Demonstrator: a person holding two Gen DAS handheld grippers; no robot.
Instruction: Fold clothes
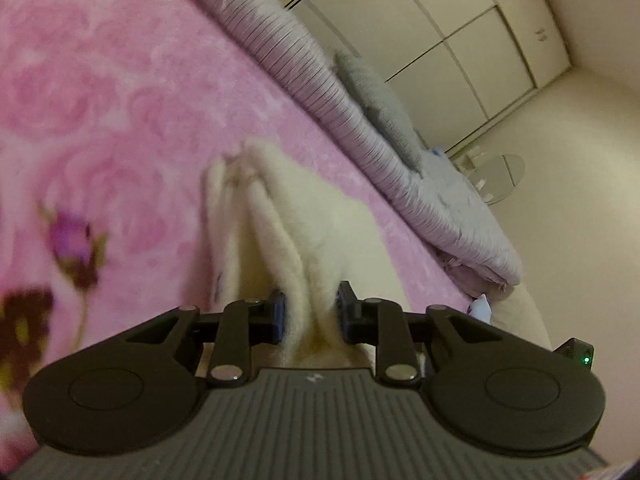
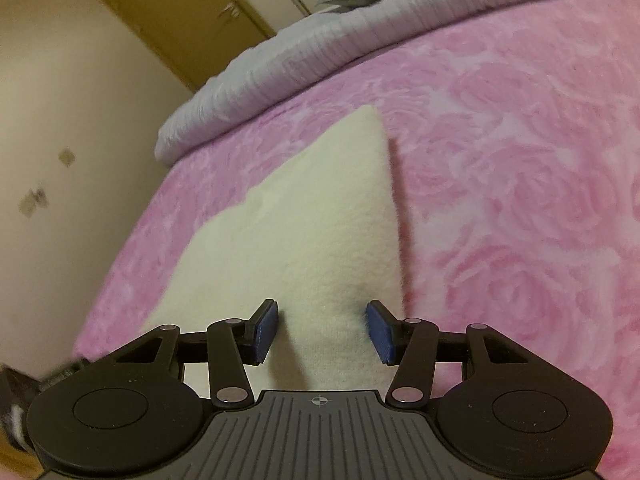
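Observation:
A cream fleece garment (image 1: 304, 236) lies on the pink rose-patterned blanket (image 1: 120, 92). In the left wrist view several of its folded layers run bunched between the blue pads of my left gripper (image 1: 310, 314), which is shut on them. In the right wrist view the same cream garment (image 2: 304, 216) spreads ahead as a broad flat panel, its right edge casting a shadow on the pink blanket (image 2: 520, 160). A raised ridge of the cloth fills the gap between the pads of my right gripper (image 2: 323, 330), which is closed on that thick fold.
A ribbed lilac-grey quilt (image 1: 320, 92) runs rolled up along the far side of the bed, with a grey pillow (image 1: 376, 96) on it. White wardrobe doors (image 1: 460, 40) stand behind. In the right wrist view the quilt (image 2: 320, 48), a wall and a wooden door (image 2: 180, 12) show.

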